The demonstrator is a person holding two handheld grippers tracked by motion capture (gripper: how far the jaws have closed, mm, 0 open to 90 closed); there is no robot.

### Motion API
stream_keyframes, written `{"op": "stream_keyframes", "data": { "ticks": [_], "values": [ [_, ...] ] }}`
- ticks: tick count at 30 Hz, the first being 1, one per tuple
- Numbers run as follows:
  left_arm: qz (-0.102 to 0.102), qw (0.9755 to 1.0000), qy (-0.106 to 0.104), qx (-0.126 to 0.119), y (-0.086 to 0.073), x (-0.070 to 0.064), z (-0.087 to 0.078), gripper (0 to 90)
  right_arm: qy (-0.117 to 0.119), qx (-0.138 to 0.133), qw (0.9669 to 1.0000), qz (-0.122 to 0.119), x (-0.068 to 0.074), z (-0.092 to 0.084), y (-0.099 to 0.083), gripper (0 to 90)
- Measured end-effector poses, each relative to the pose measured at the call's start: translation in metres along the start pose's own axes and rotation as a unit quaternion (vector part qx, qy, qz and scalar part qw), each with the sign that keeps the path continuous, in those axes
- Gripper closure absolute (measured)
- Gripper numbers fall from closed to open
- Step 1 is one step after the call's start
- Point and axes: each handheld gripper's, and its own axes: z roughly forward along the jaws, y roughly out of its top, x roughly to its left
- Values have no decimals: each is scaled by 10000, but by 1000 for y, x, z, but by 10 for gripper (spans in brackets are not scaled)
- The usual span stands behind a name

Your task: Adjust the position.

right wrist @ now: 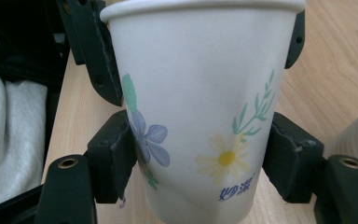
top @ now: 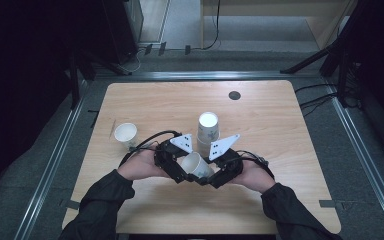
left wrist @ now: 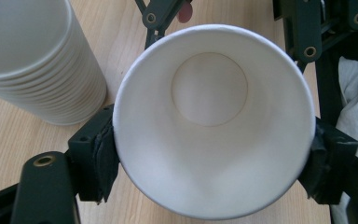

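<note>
High view, left to right: a lone paper cup [top: 125, 134] stands upright on the counter [top: 280, 150], well apart from the stack of cups [top: 208, 131] near the middle. Just in front of the stack, a flowered cup [top: 195, 165] is held tilted between both tools above the counter. Judged from this layout, one cup has been dealt out, a second has been freed from the stack, and the second cup and the rest of the stack are left to be set out.

The left hand-held gripper [top: 180, 167] has its jaws set moderately wide, a pad against each side of the cup just below the rim; its own view looks down into the cup's mouth [left wrist: 213, 119]. The right hand-held gripper [top: 214, 170] is at a similar middling width, its pads [right wrist: 113, 161] flanking the lower wall of the cup [right wrist: 200, 107]; whether they press firmly cannot be told for certain.
</note>
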Motion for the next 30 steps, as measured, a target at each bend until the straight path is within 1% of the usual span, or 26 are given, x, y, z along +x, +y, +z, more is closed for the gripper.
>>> {"op": "stream_keyframes", "data": {
  "ticks": [3, 5, 7, 8, 9, 11, 14, 15, 17, 18, 21, 24, 25, 27, 30],
  "values": [
    [-32, 9999, -31, -92, -1, 1, -1, 134, -39, -74, 9999, 56, 0, -4, 0, 325],
    [-51, 9999, 27, -153, -2, 0, -1, 122, -41, -123, 9999, 58, -1, -6, 0, 325],
    [-43, 9997, 42, -216, -2, 0, -3, 106, -53, -156, 9998, 64, -1, -8, 0, 325],
    [-92, 9994, 50, -317, -3, 0, -4, 105, -66, -163, 9998, 71, -1, -9, 0, 325],
    [-159, 9990, 8, -416, -5, 1, -5, 105, -63, -201, 9998, 56, -1, -11, 0, 325],
    [-241, 9983, 5, -538, -8, 2, -6, 107, -66, -248, 9997, 53, -1, -12, 1, 325],
    [-301, 9973, 36, -676, -11, 2, -8, 109, -79, -262, 9996, 56, -1, -14, 1, 325],
    [-296, 9968, 77, -740, -12, 2, -8, 109, -70, -261, 9996, 56, -1, -15, 1, 325],
    [-396, 9952, 13, -892, -15, 3, -8, 116, -76, -276, 9996, 51, -1, -15, 1, 324],
    [-439, 9948, -3, -922, -16, 3, -8, 120, -65, -281, 9996, 55, -1, -16, 2, 324],
    [-464, 9947, 39, -912, -19, 4, -7, 122, -88, -293, 9995, 34, -1, -16, 2, 324],
    [-511, 9931, 17, -1054, -21, 4, -8, 123, -80, -293, 9995, 59, -2, -16, 3, 324],
    [-540, 9918, 26, -1155, -22, 3, -8, 123, -63, -298, 9995, 63, -2, -16, 3, 325],
    [-612, 9893, -71, -1325, -23, 4, -7, 128, -42, -295, 9996, 36, -2, -15, 3, 324],
    [-651, 9876, -115, -1421, -22, 3, -6, 131, -2, -257, 9997, 58, -2, -13, 4, 324]
  ]
}}
